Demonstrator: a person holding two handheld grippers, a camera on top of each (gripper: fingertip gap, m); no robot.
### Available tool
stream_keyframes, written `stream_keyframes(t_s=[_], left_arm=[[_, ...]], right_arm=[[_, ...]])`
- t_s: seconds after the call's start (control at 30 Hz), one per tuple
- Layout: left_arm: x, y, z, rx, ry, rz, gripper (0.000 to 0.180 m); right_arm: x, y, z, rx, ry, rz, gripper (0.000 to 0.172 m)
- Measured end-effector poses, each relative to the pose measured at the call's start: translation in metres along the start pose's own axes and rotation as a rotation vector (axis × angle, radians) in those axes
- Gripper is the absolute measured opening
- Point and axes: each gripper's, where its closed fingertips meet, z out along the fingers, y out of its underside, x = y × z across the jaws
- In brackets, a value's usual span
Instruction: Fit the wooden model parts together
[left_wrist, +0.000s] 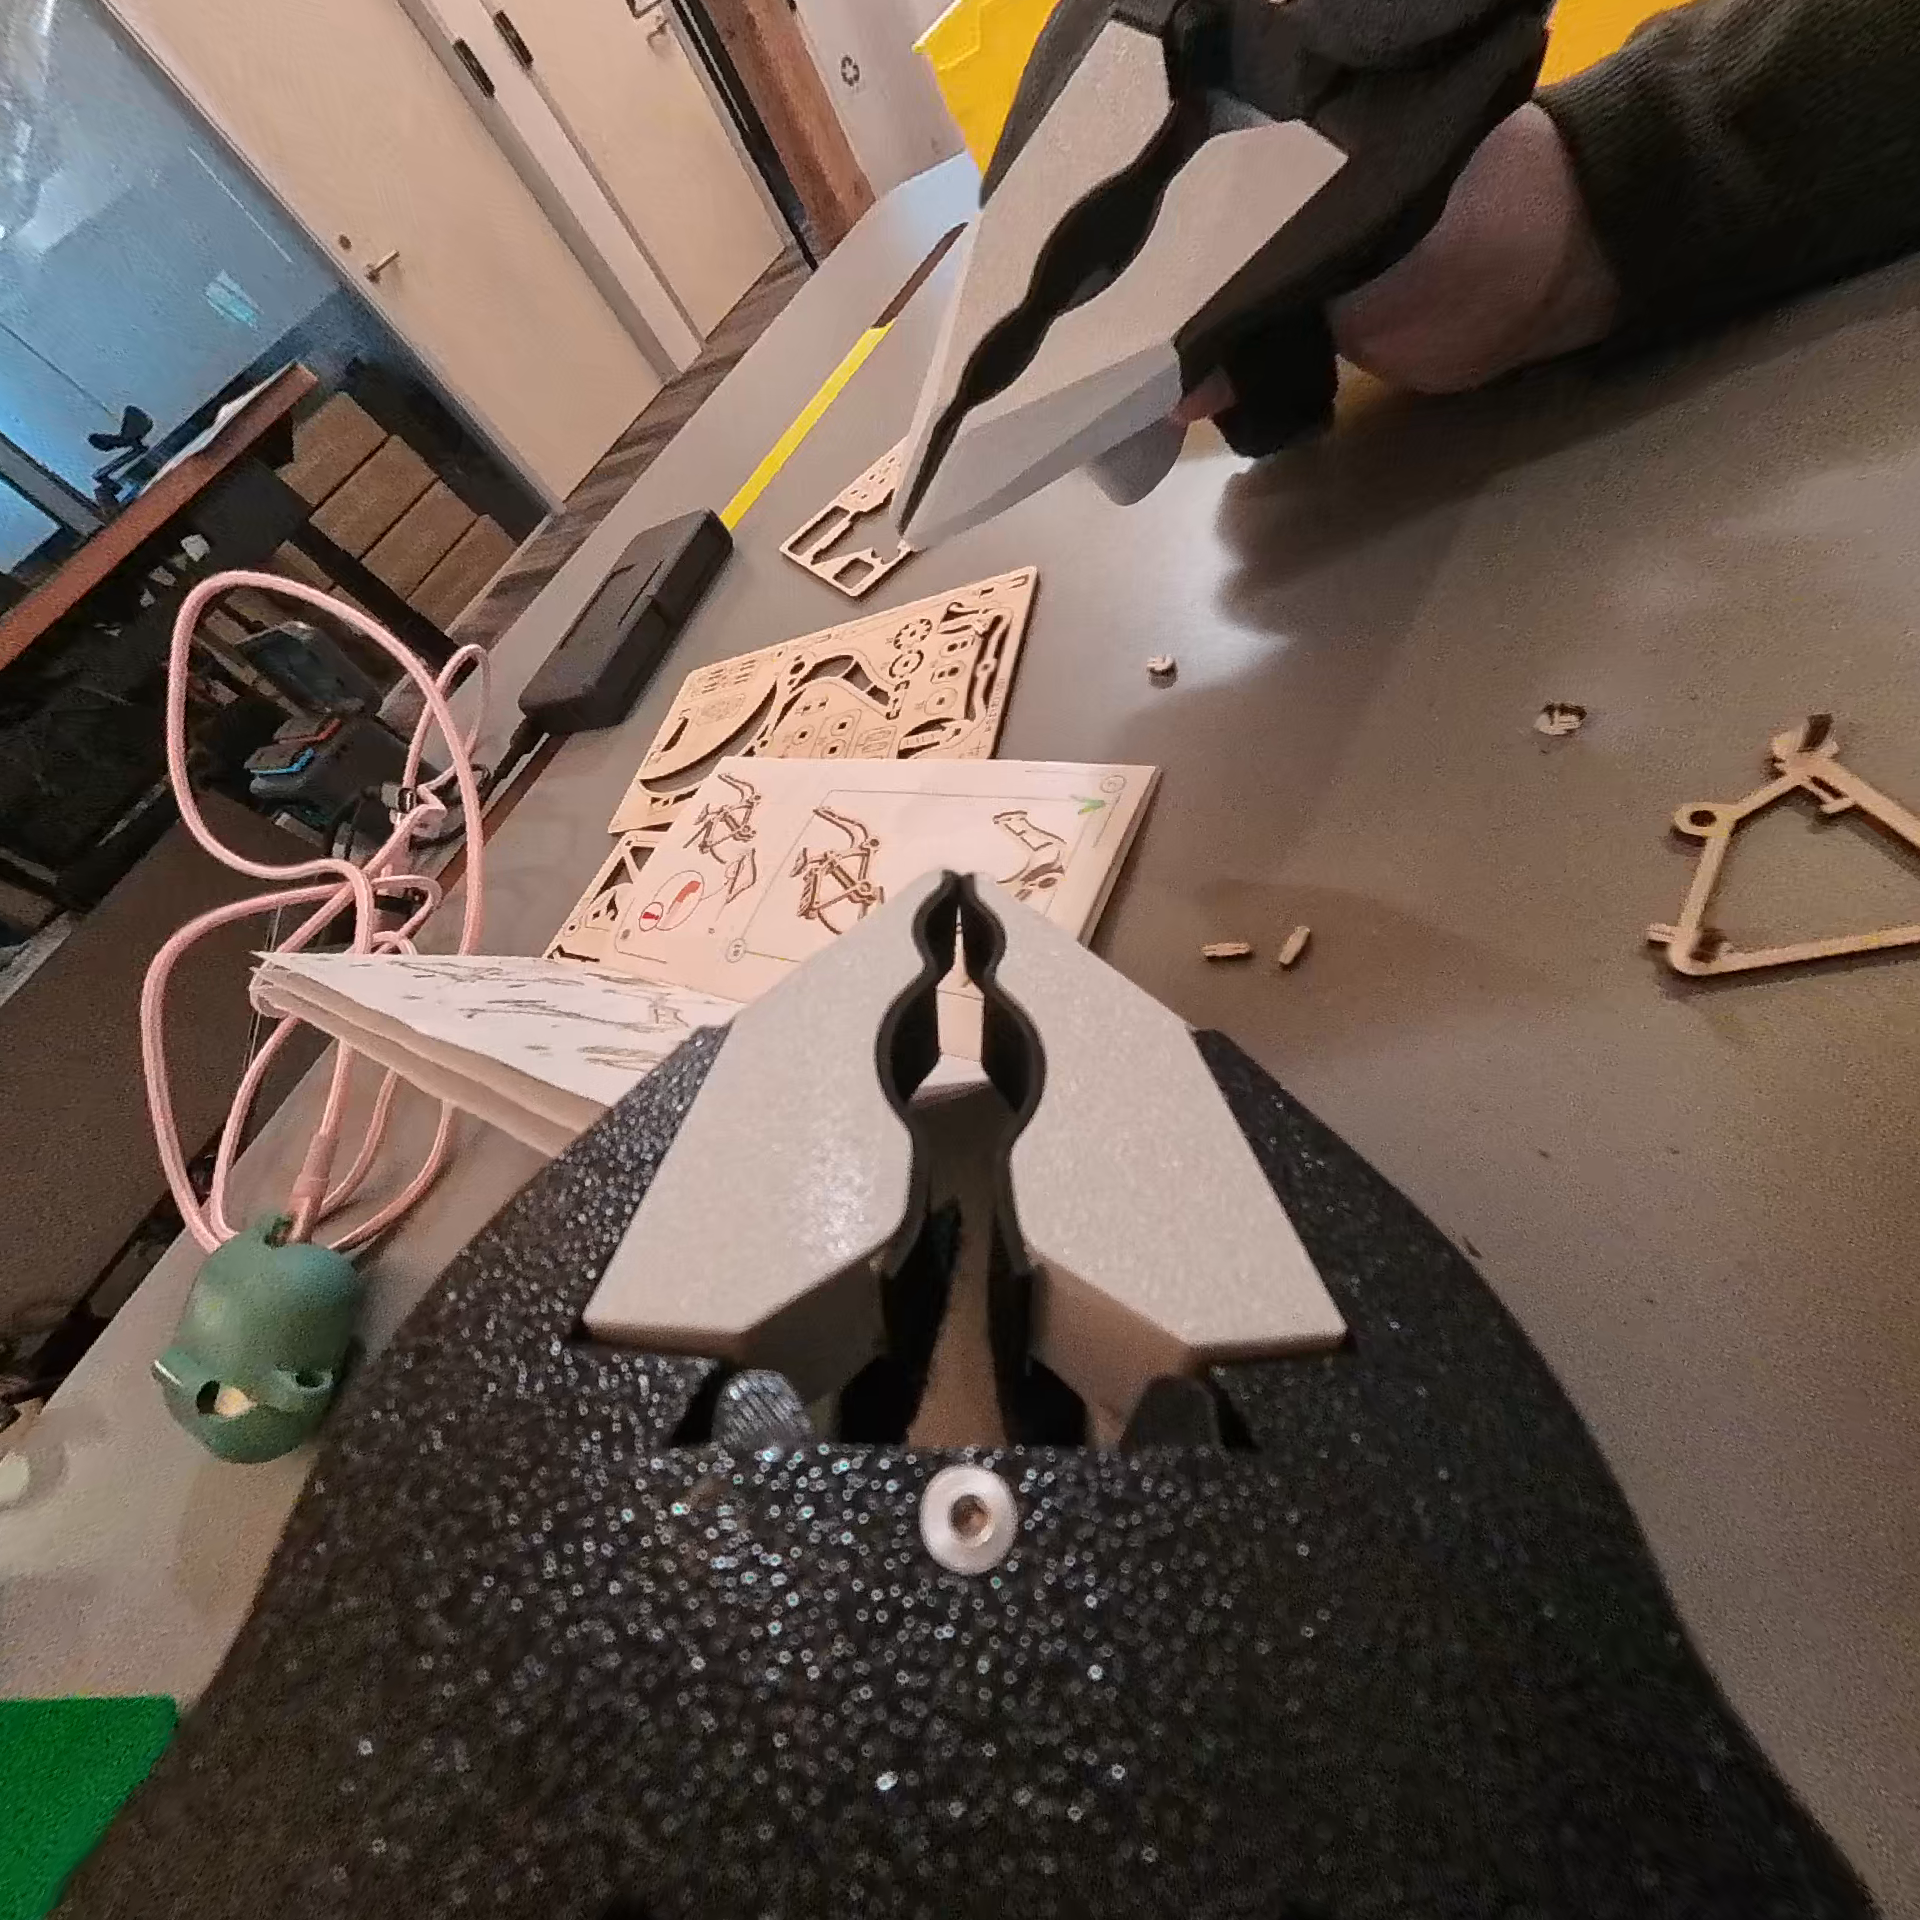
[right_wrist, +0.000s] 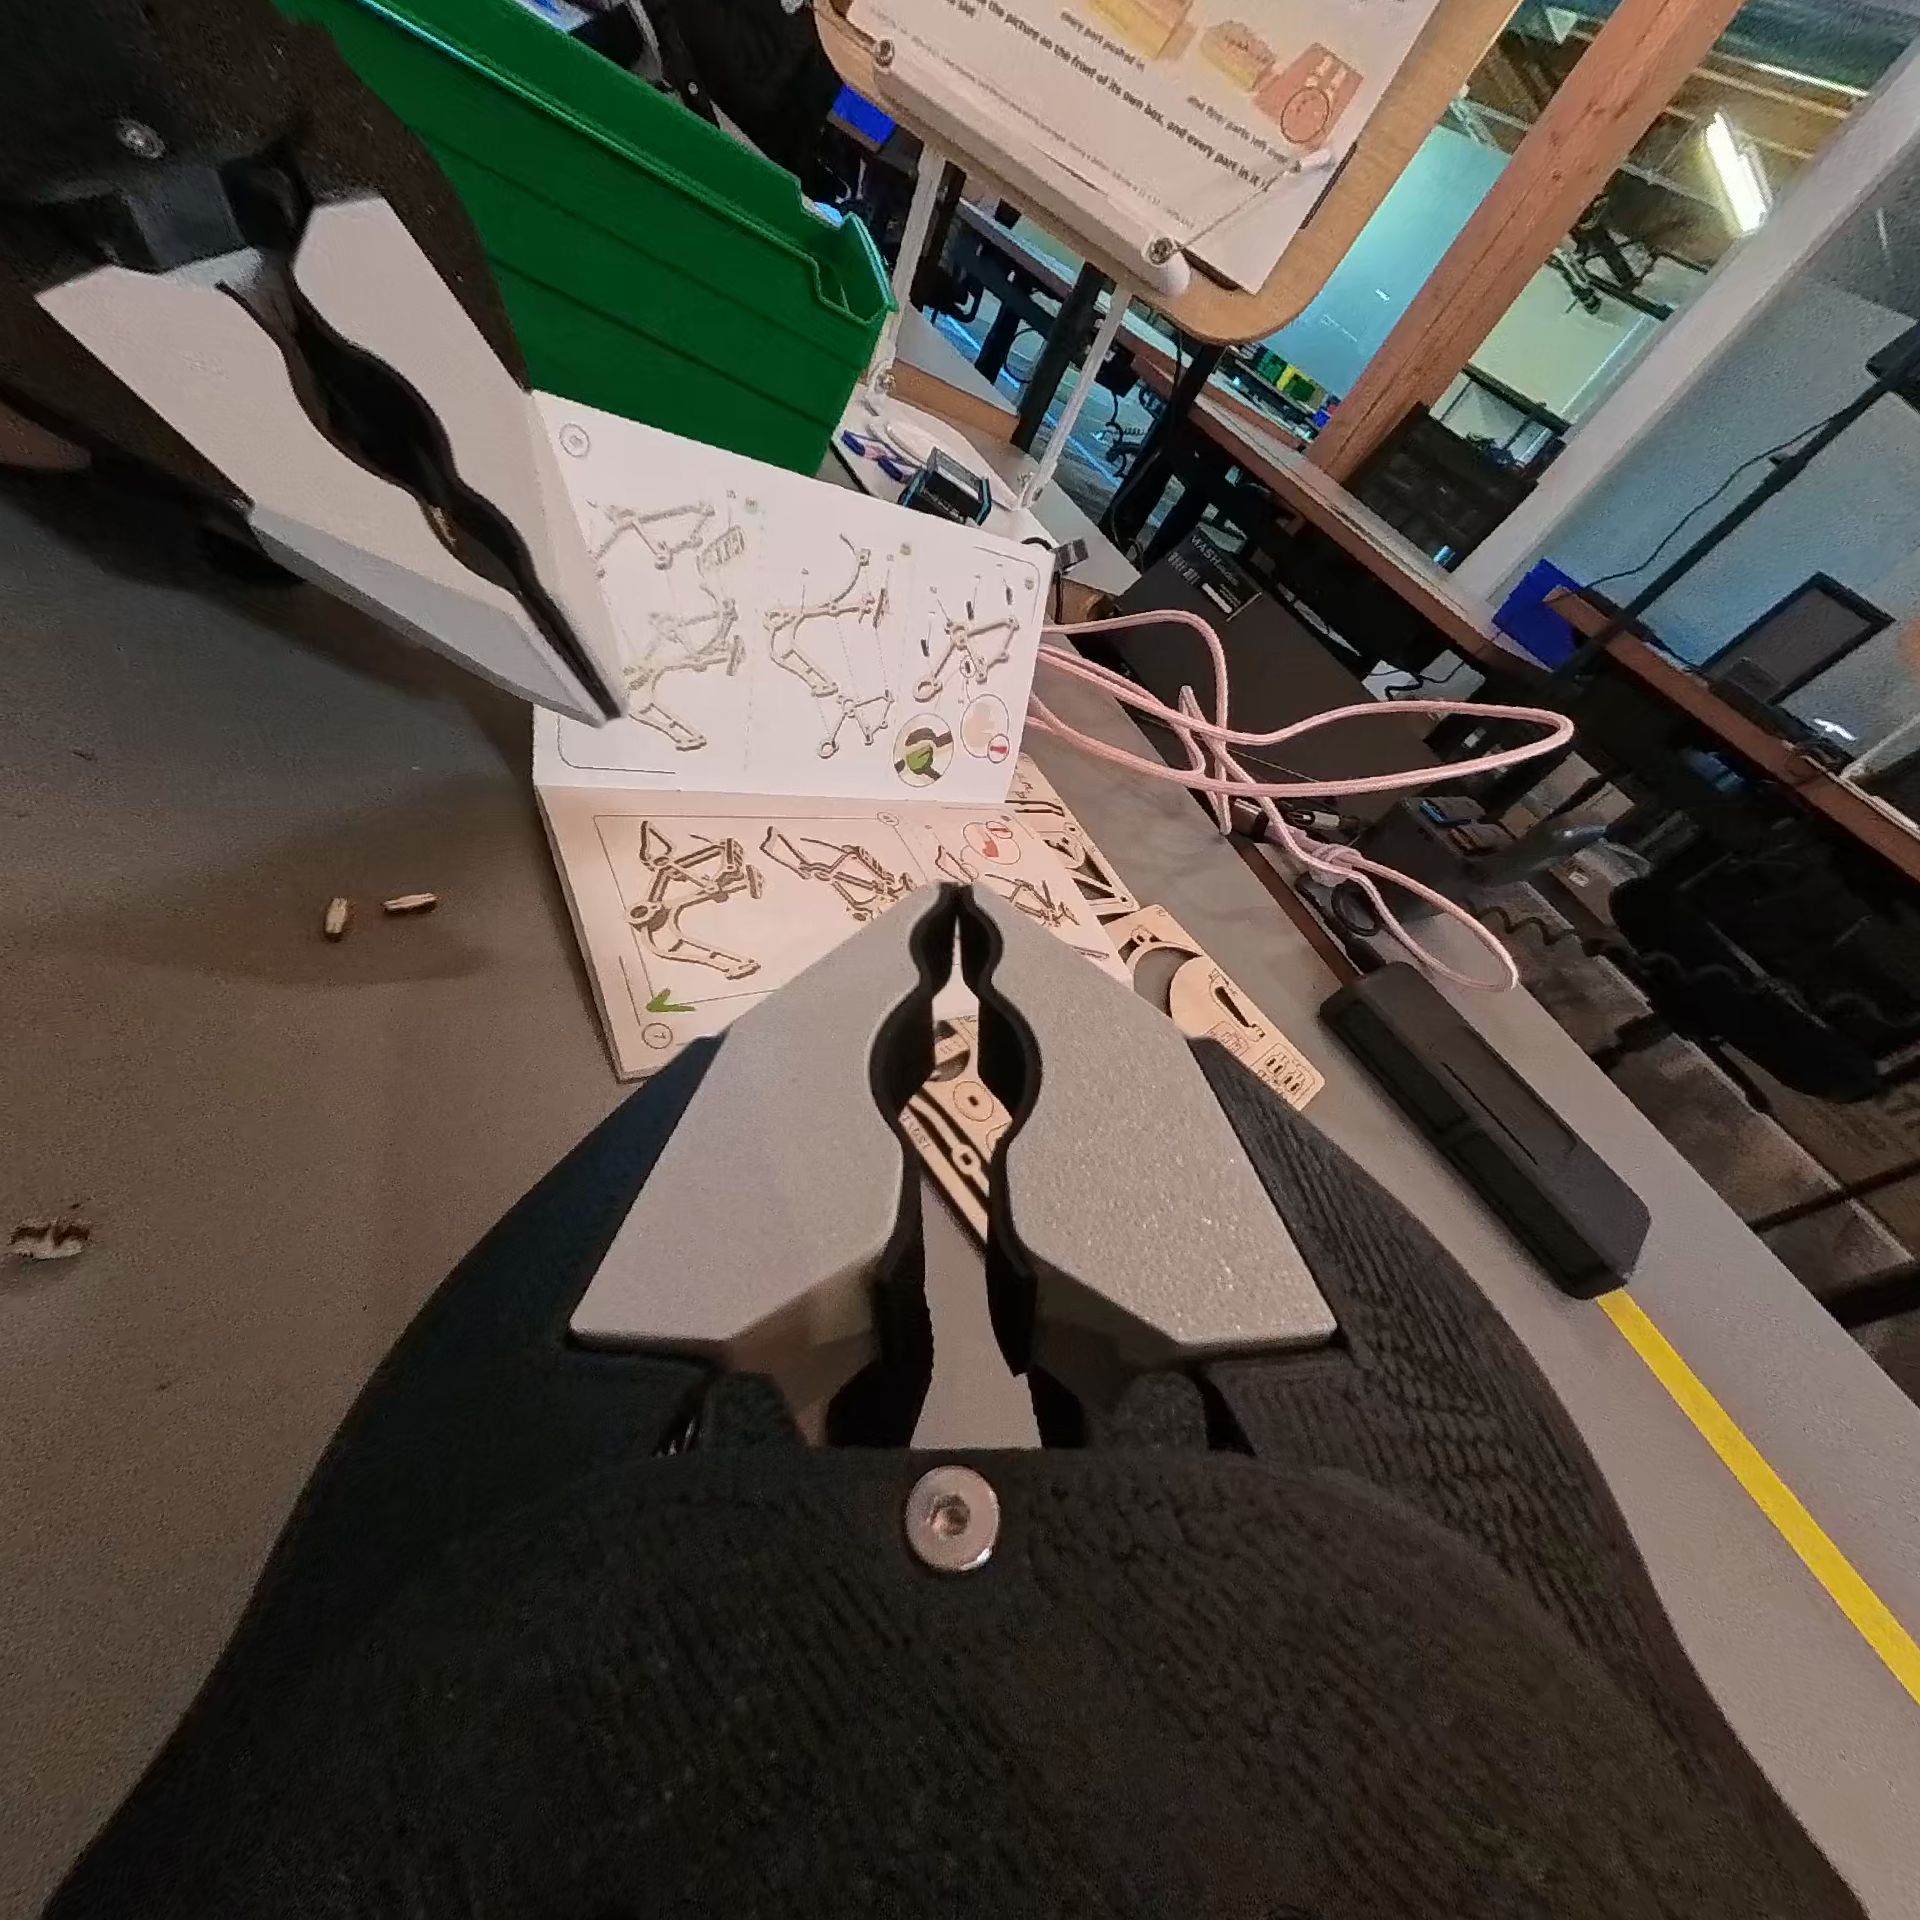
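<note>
1. The left hand-held gripper (left_wrist: 961, 883) is closed with its tips together and nothing between them; it hangs over the open instruction booklet (left_wrist: 935, 821) on the worktop (left_wrist: 1455, 1143)
2. The right hand-held gripper (right_wrist: 956, 894) is closed and empty too, its tips low over a punched wooden sheet (left_wrist: 842, 587) beyond the booklet
3. Right of the left hand-held gripper lies a part-built triangular wooden frame (left_wrist: 1787, 883), so some joining looks done
4. Between that frame and the booklet lie two small wooden pegs (left_wrist: 1257, 948), with loose wooden bits (left_wrist: 1558, 717) farther off, none of them fitted
5. Just past the booklet a wooden parts sheet (left_wrist: 831, 696) holds many pieces, so most of the model seems left to build
6. Neither hand-held gripper carries a part, so I judge the next fit has not begun
</note>
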Motion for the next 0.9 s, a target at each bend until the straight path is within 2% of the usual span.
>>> stream_keyframes(t_s=[0.47, 0.73, 0.8, 0.9], left_arm=[[0.000, -0.002, -0.001, 0.015, 0.005, -0.003, 0.000], [-0.002, -0.008, -0.003, 0.054, -0.007, -0.016, 0.000], [-0.006, -0.014, -0.006, 0.094, -0.023, -0.033, 0.000], [-0.025, -0.039, -0.023, 0.272, -0.139, -0.046, 0.004]], right_arm=[[-0.006, 0.002, 0.000, -0.024, -0.004, -0.066, 0.000], [0.007, 0.012, -0.005, -0.123, 0.120, -0.126, 0.000], [0.006, 0.016, -0.008, -0.154, 0.134, -0.133, 0.000], [-0.014, 0.017, -0.009, -0.147, 0.028, -0.028, 0.003]])
